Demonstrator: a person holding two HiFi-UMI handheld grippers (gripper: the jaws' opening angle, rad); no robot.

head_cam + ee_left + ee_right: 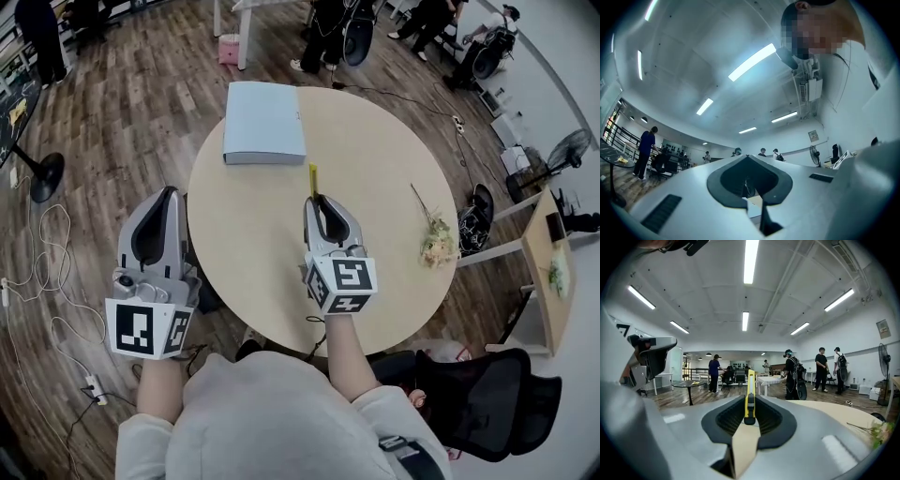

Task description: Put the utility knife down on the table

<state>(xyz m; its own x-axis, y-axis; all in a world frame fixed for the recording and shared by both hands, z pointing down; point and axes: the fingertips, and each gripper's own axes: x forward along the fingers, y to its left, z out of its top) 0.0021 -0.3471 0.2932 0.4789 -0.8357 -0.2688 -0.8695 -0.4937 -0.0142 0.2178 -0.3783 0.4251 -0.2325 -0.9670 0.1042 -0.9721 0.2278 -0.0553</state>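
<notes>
Overhead, the right gripper [319,199] clamps a yellow utility knife [313,176] over the round table [375,169], its tip toward a grey box [263,122]. The left gripper [170,194], jaws together and empty, sits off the table's left edge.

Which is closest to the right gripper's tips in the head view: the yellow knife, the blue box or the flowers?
1. Utility knife, held right between the right gripper jaws.
2. Blue box, ahead and a little left.
3. Flowers, far off to the right.
</notes>
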